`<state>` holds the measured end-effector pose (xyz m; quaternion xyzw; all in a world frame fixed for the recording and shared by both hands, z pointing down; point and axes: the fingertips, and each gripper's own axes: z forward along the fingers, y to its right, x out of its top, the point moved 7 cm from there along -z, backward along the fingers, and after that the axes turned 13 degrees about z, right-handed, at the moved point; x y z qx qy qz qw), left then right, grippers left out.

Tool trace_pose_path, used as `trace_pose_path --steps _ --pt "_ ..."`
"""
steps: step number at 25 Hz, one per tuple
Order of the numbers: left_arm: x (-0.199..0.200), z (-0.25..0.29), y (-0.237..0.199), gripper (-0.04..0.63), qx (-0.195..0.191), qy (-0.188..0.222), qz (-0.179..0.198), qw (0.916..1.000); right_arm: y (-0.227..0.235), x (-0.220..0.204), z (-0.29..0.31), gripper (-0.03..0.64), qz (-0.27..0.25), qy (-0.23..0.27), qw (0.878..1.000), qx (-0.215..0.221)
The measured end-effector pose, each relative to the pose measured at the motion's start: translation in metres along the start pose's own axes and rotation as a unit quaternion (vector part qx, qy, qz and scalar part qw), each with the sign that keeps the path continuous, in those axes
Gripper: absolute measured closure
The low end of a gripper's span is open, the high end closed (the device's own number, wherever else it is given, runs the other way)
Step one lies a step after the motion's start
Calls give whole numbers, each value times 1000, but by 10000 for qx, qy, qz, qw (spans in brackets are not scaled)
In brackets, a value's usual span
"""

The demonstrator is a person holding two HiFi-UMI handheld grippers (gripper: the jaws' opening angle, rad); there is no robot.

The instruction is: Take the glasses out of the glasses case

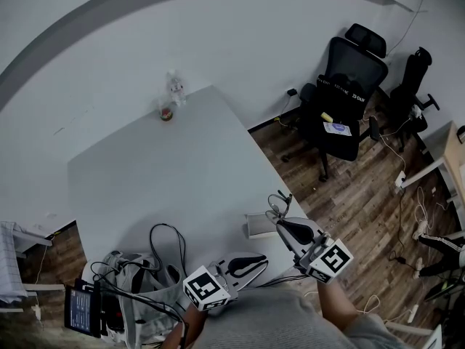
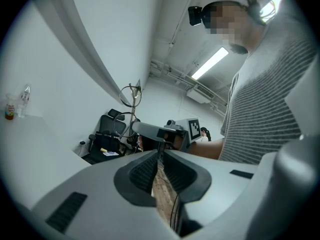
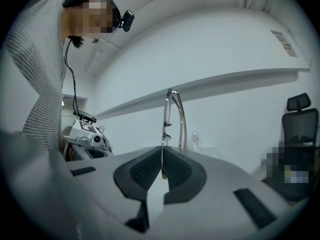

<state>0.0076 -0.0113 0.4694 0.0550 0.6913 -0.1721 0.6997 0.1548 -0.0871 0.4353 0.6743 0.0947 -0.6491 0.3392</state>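
Observation:
My right gripper (image 1: 280,224) (image 3: 161,156) is shut on thin metal-framed glasses (image 1: 277,202) (image 3: 173,118). It holds them by the frame, which stands up above the jaws, just over the table's near right edge. The grey glasses case (image 1: 259,226) lies on the white table (image 1: 182,166) right beside that gripper's tip. My left gripper (image 1: 261,262) (image 2: 160,159) hangs at the table's near edge with its pads together and nothing between them. The left gripper view shows the right gripper (image 2: 146,130) with the glasses (image 2: 129,106) sticking up from it.
A clear bottle (image 1: 175,89) and a small jar (image 1: 166,113) stand at the table's far edge. A bag with cables (image 1: 138,282) and a tablet (image 1: 81,307) sit at the near left. Two black office chairs (image 1: 347,93) (image 1: 410,86) stand on the wooden floor to the right.

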Motion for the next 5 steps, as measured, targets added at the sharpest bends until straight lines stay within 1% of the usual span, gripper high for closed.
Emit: trace_pose_path --steps 5 --pt "-1 0 -1 565 -16 -9 8 10000 1 -1 1 600 12 -28 10000 -8"
